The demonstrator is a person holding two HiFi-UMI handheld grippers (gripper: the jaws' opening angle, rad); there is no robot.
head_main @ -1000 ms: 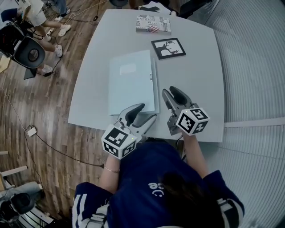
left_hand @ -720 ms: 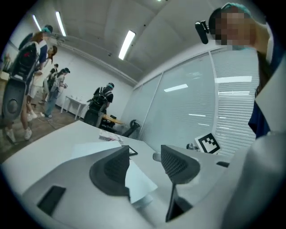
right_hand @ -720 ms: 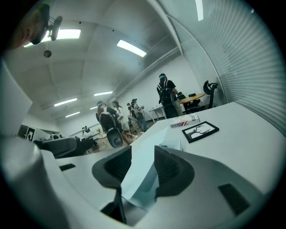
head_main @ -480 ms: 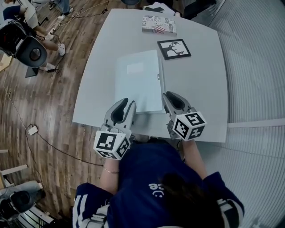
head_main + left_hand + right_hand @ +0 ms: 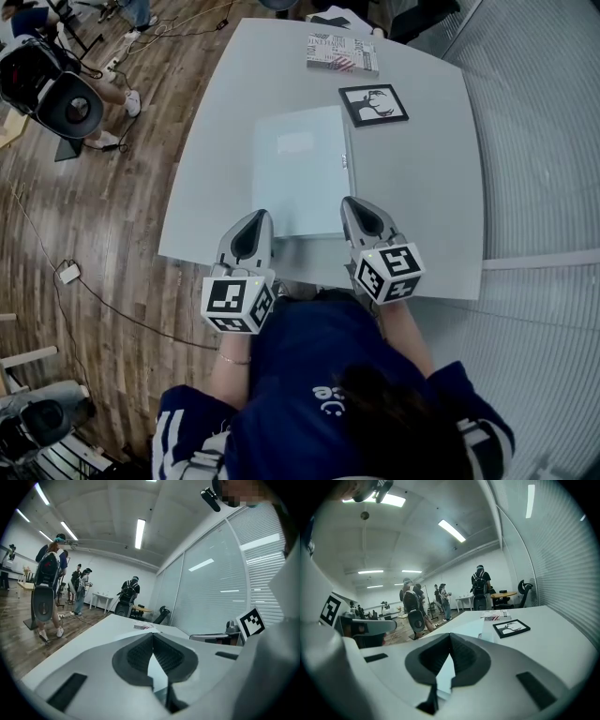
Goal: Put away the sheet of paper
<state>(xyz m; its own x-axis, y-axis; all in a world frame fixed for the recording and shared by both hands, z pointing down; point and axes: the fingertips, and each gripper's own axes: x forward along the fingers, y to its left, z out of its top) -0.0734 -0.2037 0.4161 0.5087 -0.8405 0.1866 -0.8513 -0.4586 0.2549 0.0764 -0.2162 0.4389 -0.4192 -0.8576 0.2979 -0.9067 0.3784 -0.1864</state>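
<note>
I hold both grippers at the near edge of the table point(image 5: 427, 187), one at each near corner of the sheet of paper point(image 5: 298, 173). My left gripper point(image 5: 251, 221) sits at the sheet's near left corner with its jaws pressed together. In the left gripper view the dark ribbed pads point(image 5: 140, 654) meet at their tips, and the pale sheet shows in the slit just below them. My right gripper point(image 5: 360, 208) sits at the near right corner, also closed. In the right gripper view the white sheet runs between its pads point(image 5: 465, 654). Both grippers look pinched onto the paper, one corner each.

The sheet lies flat on the table, roughly midway between the left and right edges. Its long sides run from near to far, and its near edge is close to the table's near edge. A lighter rectangle shows on its far half. Along its right side runs a narrow pale strip with a small dark mark; I cannot tell whether that belongs to the sheet or to something beneath it.

Beyond the sheet's far right corner lies a black-framed picture point(image 5: 373, 103), apart from the paper. Farther on, at the table's far edge, lies a book with a printed cover point(image 5: 342, 52). To the left of the table is wooden floor point(image 5: 84, 234), with people standing farther off across the room.
</note>
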